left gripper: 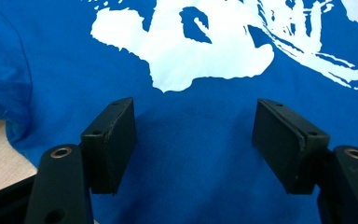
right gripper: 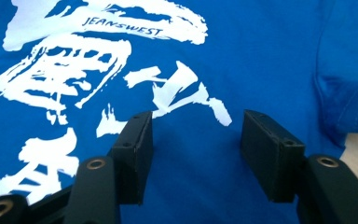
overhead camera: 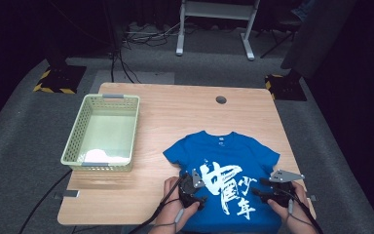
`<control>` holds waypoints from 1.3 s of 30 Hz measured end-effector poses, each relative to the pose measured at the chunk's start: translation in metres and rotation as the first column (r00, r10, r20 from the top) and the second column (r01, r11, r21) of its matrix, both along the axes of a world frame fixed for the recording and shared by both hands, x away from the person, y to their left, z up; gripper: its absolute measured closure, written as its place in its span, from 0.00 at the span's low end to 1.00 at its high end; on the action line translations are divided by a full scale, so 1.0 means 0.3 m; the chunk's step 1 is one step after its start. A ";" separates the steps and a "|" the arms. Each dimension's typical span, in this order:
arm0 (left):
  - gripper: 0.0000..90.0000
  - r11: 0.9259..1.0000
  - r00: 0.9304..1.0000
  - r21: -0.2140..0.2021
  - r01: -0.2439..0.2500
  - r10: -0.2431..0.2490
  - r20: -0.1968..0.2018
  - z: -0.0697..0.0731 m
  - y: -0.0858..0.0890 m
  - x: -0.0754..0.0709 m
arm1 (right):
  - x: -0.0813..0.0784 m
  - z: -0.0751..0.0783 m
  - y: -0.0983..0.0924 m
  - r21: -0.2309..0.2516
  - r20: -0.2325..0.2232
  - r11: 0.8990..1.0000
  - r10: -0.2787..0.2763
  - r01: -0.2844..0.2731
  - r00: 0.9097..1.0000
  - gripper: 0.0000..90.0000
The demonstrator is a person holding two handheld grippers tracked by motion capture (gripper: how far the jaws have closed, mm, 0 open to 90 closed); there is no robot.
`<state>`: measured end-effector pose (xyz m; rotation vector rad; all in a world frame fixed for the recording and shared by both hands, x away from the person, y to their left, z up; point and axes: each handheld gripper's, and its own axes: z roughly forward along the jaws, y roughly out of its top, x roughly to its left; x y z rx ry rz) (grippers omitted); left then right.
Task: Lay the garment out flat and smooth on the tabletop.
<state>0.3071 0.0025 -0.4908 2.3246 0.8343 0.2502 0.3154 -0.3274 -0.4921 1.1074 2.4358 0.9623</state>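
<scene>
A blue T-shirt (overhead camera: 224,168) with white brush lettering lies flat, front up, on the near right part of the wooden table (overhead camera: 175,117). My left gripper (overhead camera: 193,187) hovers over the shirt's left side near its sleeve, jaws apart with nothing between them. In the left gripper view the open gripper (left gripper: 196,135) looks down on plain blue cloth (left gripper: 200,154) below the white print. My right gripper (overhead camera: 268,191) sits over the shirt's right side. In the right gripper view that gripper (right gripper: 196,149) is open above the shirt (right gripper: 261,56), close to the white lettering (right gripper: 74,70).
A pale green mesh basket (overhead camera: 102,131) stands on the table's left half with something white inside at its near end. A round cable hole (overhead camera: 221,100) is near the far edge. Cables trail off the near table edge to the floor.
</scene>
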 end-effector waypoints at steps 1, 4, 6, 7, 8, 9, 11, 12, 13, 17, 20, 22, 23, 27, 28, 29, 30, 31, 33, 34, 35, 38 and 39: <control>0.34 1.000 1.000 -0.002 -0.007 0.007 0.004 -0.002 0.003 0.008 | 0.006 -0.002 0.003 0.003 0.006 1.000 -0.003 0.003 1.000 0.49; 0.34 1.000 1.000 -0.005 -0.022 0.022 0.020 -0.006 0.014 0.034 | 0.033 -0.005 0.013 0.010 0.016 1.000 -0.003 0.003 1.000 0.49; 0.34 0.999 0.999 -0.011 -0.037 0.037 0.030 -0.009 0.027 0.061 | 0.056 -0.007 0.023 0.013 0.019 1.000 -0.008 0.007 1.000 0.49; 0.35 0.999 0.999 -0.016 -0.040 0.040 0.031 -0.010 0.032 0.071 | 0.073 -0.008 0.030 0.016 0.022 1.000 -0.009 0.008 1.000 0.49; 0.35 0.999 0.998 -0.015 -0.047 0.048 0.031 -0.010 0.039 0.084 | 0.082 -0.009 0.034 0.016 0.024 1.000 -0.011 0.011 1.000 0.49; 0.35 0.999 0.998 -0.021 -0.051 0.051 0.032 -0.011 0.045 0.098 | 0.093 -0.009 0.039 0.017 0.025 1.000 -0.012 0.012 1.000 0.48; 0.35 0.998 0.998 -0.030 -0.053 0.054 0.034 -0.012 0.058 0.126 | 0.115 -0.012 0.046 0.025 0.031 1.000 -0.015 0.014 0.999 0.48; 0.35 0.998 0.998 -0.037 -0.059 0.060 0.036 -0.014 0.063 0.137 | 0.129 -0.014 0.049 0.028 0.035 1.000 -0.014 0.013 0.999 0.48; 0.35 0.997 0.997 -0.049 -0.064 0.066 0.044 -0.018 0.070 0.159 | 0.151 -0.015 0.053 0.031 0.036 0.999 -0.015 0.014 0.999 0.48; 0.35 0.996 0.995 -0.049 -0.081 0.083 0.056 -0.020 0.082 0.210 | 0.202 -0.020 0.064 0.042 0.051 0.999 -0.020 0.018 0.999 0.48; 0.35 0.995 0.994 -0.050 -0.086 0.089 0.063 -0.023 0.086 0.235 | 0.240 -0.022 0.073 0.045 0.056 0.999 -0.021 0.019 0.998 0.48; 0.35 0.995 0.994 -0.049 -0.092 0.095 0.062 -0.022 0.091 0.260 | 0.254 -0.021 0.076 0.041 0.054 0.999 -0.020 0.018 0.998 0.48; 0.35 0.994 0.993 -0.048 -0.094 0.097 0.065 -0.022 0.094 0.273 | 0.284 -0.020 0.083 0.037 0.054 0.999 -0.015 0.013 0.998 0.47; 0.35 0.992 0.991 -0.063 -0.112 0.116 0.064 -0.024 0.110 0.320 | 0.327 -0.024 0.087 0.042 0.061 0.999 -0.002 0.000 0.998 0.45; 0.34 0.991 0.991 -0.066 -0.115 0.120 0.065 -0.025 0.113 0.331 | 0.341 -0.025 0.088 0.045 0.063 0.999 -0.004 0.001 0.998 0.45; 0.35 0.992 0.991 -0.063 -0.113 0.117 0.068 -0.025 0.115 0.343 | 0.368 -0.026 0.089 0.051 0.066 0.999 -0.005 0.001 0.998 0.45; 0.34 0.992 0.991 -0.055 -0.113 0.117 0.067 -0.024 0.116 0.354 | 0.382 -0.027 0.089 0.053 0.069 0.999 -0.007 0.003 0.998 0.45; 0.35 0.992 0.991 -0.053 -0.114 0.118 0.067 -0.023 0.116 0.364 | 0.396 -0.028 0.090 0.054 0.071 0.999 -0.009 0.005 0.997 0.44; 0.34 0.991 0.990 -0.057 -0.120 0.124 0.069 -0.024 0.118 0.391 | 0.421 -0.027 0.093 0.053 0.069 0.999 -0.011 0.008 0.998 0.44; 0.34 0.991 0.990 -0.055 -0.118 0.122 0.071 -0.024 0.119 0.400 | 0.433 -0.027 0.093 0.053 0.068 0.999 -0.015 0.011 0.998 0.44; 0.34 0.991 0.990 -0.055 -0.118 0.122 0.071 -0.024 0.119 0.400 | 0.433 -0.027 0.093 0.053 0.068 0.999 -0.015 0.011 0.998 0.44; 0.34 0.988 0.987 -0.080 -0.132 0.139 0.085 -0.033 0.129 0.422 | 0.465 -0.029 0.096 0.056 0.074 0.998 -0.028 0.024 0.997 0.44; 0.34 0.987 0.985 -0.086 -0.137 0.145 0.093 -0.036 0.134 0.428 | 0.482 -0.034 0.099 0.067 0.084 0.997 -0.037 0.031 0.996 0.44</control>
